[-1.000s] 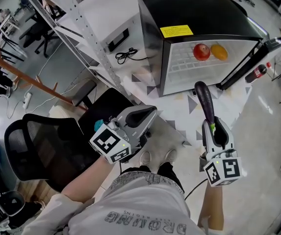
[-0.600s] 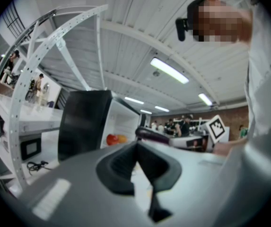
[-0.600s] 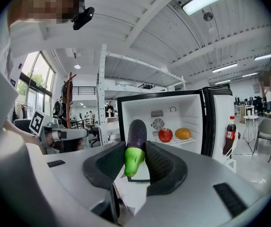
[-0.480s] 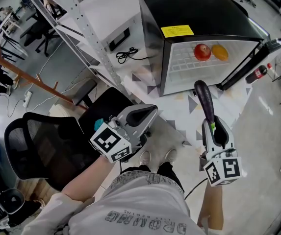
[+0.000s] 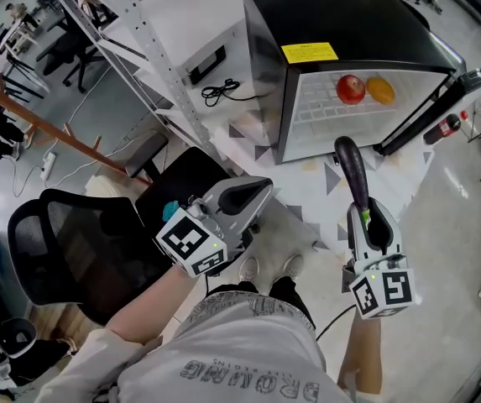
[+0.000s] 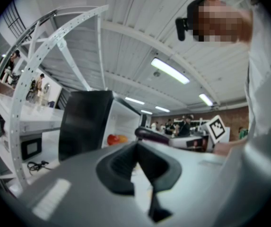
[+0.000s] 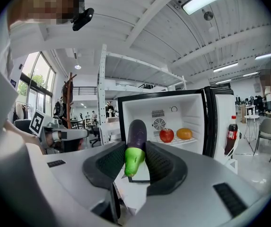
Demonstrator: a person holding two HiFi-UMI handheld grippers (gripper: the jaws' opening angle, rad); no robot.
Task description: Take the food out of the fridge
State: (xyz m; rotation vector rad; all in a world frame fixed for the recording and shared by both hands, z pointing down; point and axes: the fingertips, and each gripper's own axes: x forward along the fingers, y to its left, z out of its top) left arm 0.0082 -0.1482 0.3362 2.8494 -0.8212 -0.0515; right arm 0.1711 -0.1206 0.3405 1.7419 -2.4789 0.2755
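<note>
Our right claw point(image 7: 135, 161) is pinching the eggplant point(image 7: 136, 135) by its green stem end, outside the open fridge point(image 7: 192, 109); our left claw point(image 6: 136, 150) is sitting pressed together, empty. We are risking it pivoting loose and dropping, gripped so near one end.

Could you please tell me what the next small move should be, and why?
Probably lower the right gripper and set the eggplant down outside the fridge: its jaws grip the eggplant's green end, already clear of the fridge, while an apple and orange sit inside.
</note>
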